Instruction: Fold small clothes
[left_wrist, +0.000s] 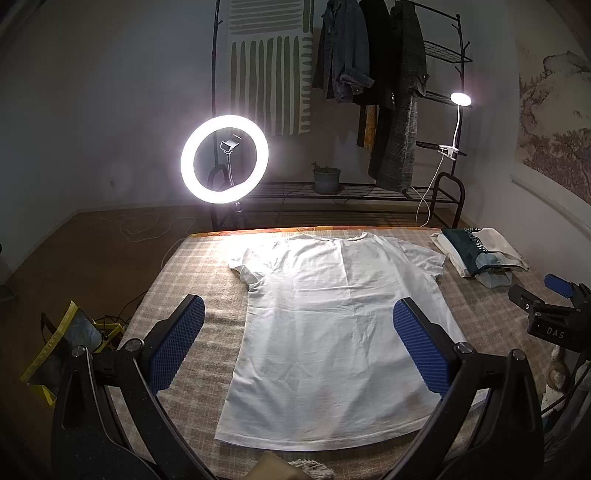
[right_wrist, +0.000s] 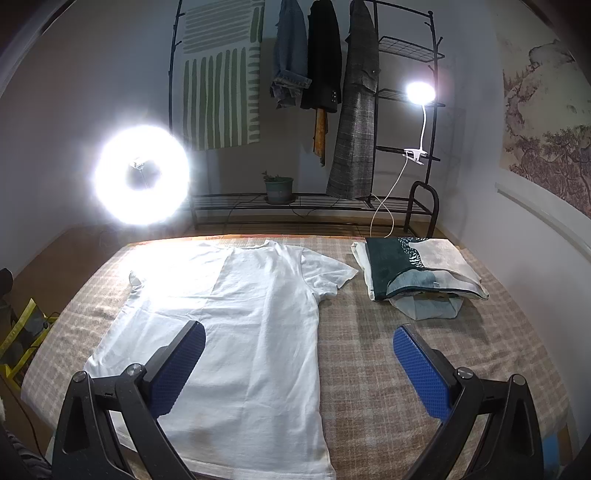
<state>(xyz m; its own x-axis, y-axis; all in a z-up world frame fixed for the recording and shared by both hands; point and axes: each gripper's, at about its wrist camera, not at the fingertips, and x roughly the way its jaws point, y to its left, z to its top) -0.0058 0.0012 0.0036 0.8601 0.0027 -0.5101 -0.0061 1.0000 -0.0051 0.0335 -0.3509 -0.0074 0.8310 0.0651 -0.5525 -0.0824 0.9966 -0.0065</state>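
While both tongs gape empty, the white T-shirt (left_wrist: 332, 332) lies flat ahead of the left tongs (left_wrist: 299, 343), mostly left of the right tongs (right_wrist: 299, 369).

2 tools (left_wrist: 299, 341) (right_wrist: 299, 363), jaws wide apart

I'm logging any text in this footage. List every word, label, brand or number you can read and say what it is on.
"DAS": white letters on the black body of the right gripper, seen at the right edge of the left wrist view; the word may run on out of sight.
Nothing else is readable: the white T-shirt, the folded clothes and the wall hanging show no legible text.
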